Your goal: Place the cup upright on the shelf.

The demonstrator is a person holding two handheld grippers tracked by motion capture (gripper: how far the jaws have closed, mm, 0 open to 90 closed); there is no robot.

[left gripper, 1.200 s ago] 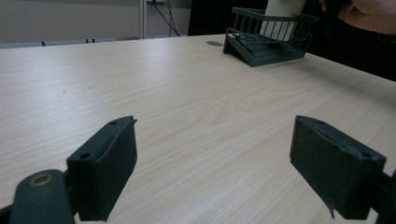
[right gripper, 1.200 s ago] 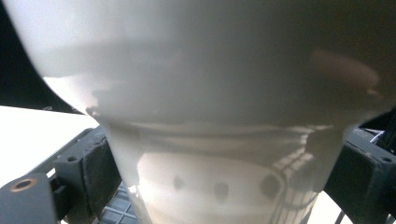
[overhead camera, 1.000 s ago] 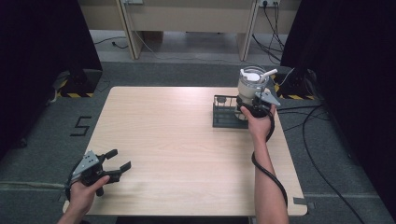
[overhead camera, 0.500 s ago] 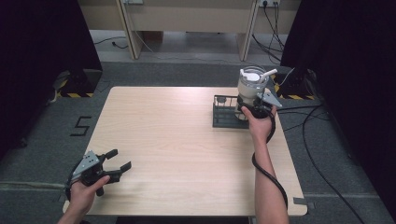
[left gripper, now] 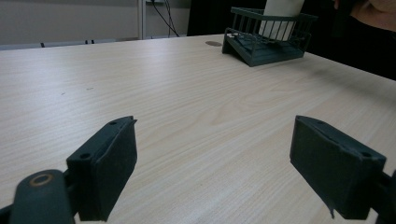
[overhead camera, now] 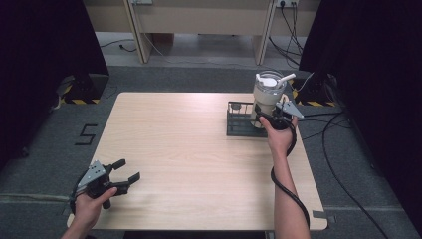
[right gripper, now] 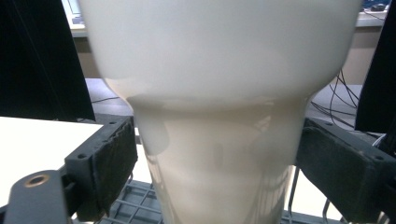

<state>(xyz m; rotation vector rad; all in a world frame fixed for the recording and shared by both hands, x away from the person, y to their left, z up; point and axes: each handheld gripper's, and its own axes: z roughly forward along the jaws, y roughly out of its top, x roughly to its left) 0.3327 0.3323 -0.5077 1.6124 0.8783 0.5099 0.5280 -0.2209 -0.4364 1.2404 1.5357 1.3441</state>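
Two tongs noted. High view: right tongs [overhead camera: 268, 115] at far-right of surface [overhead camera: 199, 149], around lower part of cream tumbler [overhead camera: 267, 97] w/ lid & straw, which stands in dark wire rack [overhead camera: 242, 119]. Left tongs [overhead camera: 124, 172] near-left corner, jaws spread, nothing held, well apart from rack. Left gripper view: jaws wide over bare wood; rack [left gripper: 268, 39] far off w/ tumbler base [left gripper: 280, 16] inside. Right gripper view: tumbler [right gripper: 219, 116] between jaws; left pad looks to touch, right pad just beside; firm grip — cannot tell.
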